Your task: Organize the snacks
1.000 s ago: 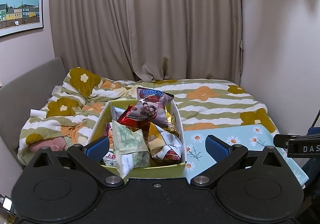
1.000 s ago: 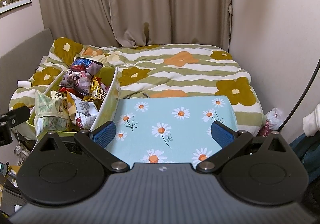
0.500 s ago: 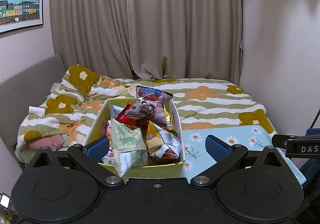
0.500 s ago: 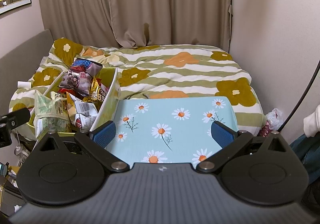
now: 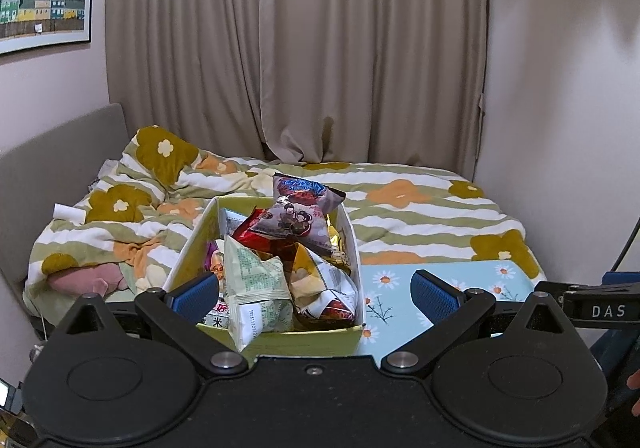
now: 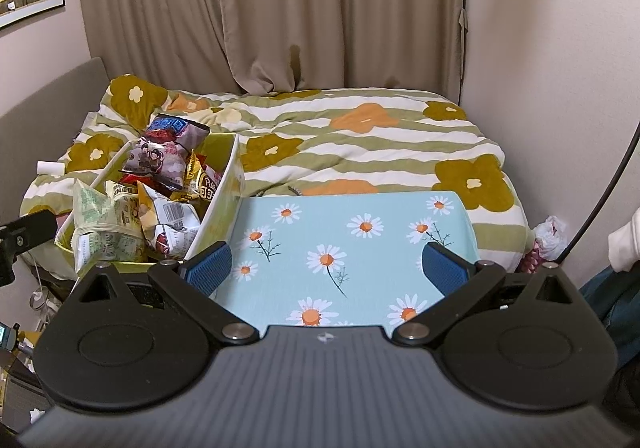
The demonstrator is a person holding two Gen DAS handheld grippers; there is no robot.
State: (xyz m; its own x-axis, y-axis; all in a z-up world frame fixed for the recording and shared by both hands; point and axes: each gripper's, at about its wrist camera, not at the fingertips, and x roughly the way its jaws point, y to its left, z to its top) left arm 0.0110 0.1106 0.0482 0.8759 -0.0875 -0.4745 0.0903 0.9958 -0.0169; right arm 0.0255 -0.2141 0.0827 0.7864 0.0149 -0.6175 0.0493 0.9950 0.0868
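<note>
A yellow-green box [image 5: 344,336] [image 6: 230,191] full of snack bags sits at the near edge of the bed. On top lies a grey-purple bag [image 5: 298,217] [image 6: 164,159]; a pale green bag [image 5: 256,288] [image 6: 104,224] leans at the front. My left gripper [image 5: 314,294] is open just in front of the box, holding nothing. My right gripper [image 6: 326,268] is open over the light blue daisy mat [image 6: 352,236] [image 5: 460,280] to the right of the box, also holding nothing.
The bed is covered by a striped flower duvet [image 6: 360,135] [image 5: 420,207]. A grey headboard [image 5: 52,143] runs along the left, curtains [image 5: 296,47] hang behind, and a wall [image 6: 560,67] closes the right side. A pink item [image 5: 86,280] lies left of the box.
The left wrist view has pulled back and lifted slightly, so the box sits a little lower and farther. The right view is almost unchanged. Both grippers stay open.
</note>
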